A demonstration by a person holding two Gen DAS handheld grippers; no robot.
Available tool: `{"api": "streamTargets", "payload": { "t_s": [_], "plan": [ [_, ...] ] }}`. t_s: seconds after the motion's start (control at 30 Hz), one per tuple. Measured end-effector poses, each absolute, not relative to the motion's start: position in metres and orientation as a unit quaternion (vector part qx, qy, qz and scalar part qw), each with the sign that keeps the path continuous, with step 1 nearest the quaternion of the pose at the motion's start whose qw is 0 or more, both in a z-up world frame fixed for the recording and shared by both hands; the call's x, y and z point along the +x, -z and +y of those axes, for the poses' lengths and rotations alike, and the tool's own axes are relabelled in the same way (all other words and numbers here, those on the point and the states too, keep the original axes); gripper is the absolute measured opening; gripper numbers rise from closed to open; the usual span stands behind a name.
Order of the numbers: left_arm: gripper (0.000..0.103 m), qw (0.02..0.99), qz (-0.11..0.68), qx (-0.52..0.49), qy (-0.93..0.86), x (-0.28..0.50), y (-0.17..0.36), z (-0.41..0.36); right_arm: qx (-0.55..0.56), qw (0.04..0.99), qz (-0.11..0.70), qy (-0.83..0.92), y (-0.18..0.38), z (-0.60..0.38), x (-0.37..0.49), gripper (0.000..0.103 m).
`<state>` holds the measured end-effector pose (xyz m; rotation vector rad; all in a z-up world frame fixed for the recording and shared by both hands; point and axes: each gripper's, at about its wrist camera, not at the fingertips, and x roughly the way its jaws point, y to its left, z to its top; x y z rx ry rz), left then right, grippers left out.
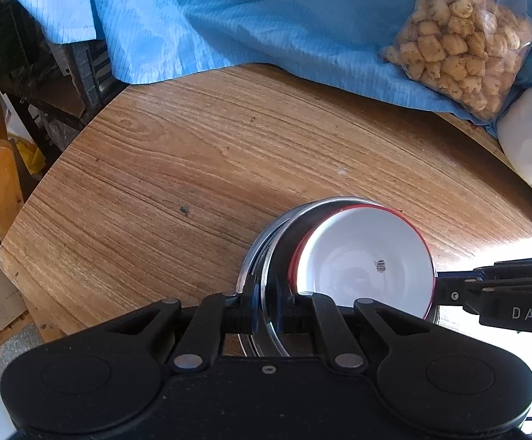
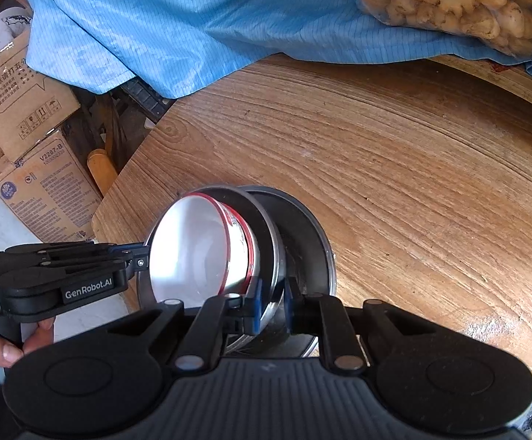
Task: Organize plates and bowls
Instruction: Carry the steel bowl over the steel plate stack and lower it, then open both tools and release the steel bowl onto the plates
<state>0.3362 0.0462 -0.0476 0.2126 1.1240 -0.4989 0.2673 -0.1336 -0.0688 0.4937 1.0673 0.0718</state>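
A nested stack is held tilted just above the wooden table [image 1: 200, 154]: a white bowl with a red rim [image 1: 368, 260] sits inside a steel bowl [image 1: 266, 256], with another steel dish [image 2: 302, 234] outside it. My left gripper [image 1: 268, 306] is shut on the steel bowl's rim on its side. My right gripper [image 2: 270, 308] is shut on the steel rim [image 2: 273, 256] on the opposite side. The white bowl [image 2: 192, 253] faces left in the right wrist view. Each gripper shows in the other's view, the right gripper [image 1: 445, 286] and the left gripper [image 2: 137, 256].
A blue cloth [image 1: 229, 18] covers the table's far side, with a clear bag of snacks [image 1: 460, 40] on it. A white container [image 1: 530, 139] stands at the right. Cardboard boxes [image 2: 27, 139] and a wooden chair [image 1: 2, 183] stand beyond the left edge.
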Motion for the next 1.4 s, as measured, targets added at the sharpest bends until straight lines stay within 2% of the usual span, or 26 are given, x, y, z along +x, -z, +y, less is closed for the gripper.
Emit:
{"api": "streamTargets", "payload": {
  "t_s": [0.57, 0.8, 0.93, 1.03, 1.17, 1.3, 1.4],
  "plan": [
    [0.008, 0.810, 0.524, 0.106, 0.240, 0.339, 0.049, 0.044, 0.249, 0.834, 0.492, -0.015, 0.067, -0.136, 0.266, 0.015],
    [0.008, 0.823, 0.498, 0.129, 0.239, 0.333, 0.042, 0.037, 0.253, 0.842, 0.477, -0.010, 0.062, -0.138, 0.263, 0.015],
    [0.011, 0.826, 0.495, 0.131, 0.237, 0.332, 0.041, 0.037, 0.242, 0.845, 0.477, -0.002, 0.061, -0.136, 0.262, 0.023],
    [0.020, 0.830, 0.492, 0.130, 0.228, 0.332, 0.041, 0.038, 0.239, 0.847, 0.475, 0.006, 0.060, -0.136, 0.258, 0.036],
    [0.035, 0.836, 0.488, 0.129, 0.217, 0.333, 0.039, 0.042, 0.238, 0.849, 0.472, 0.013, 0.059, -0.136, 0.255, 0.041],
    [0.055, 0.846, 0.474, 0.144, 0.196, 0.330, 0.035, 0.043, 0.225, 0.856, 0.465, 0.018, 0.053, -0.134, 0.250, 0.047],
    [0.065, 0.855, 0.459, 0.161, 0.183, 0.326, 0.030, 0.042, 0.221, 0.861, 0.457, 0.023, 0.050, -0.133, 0.246, 0.052]
  ]
}}
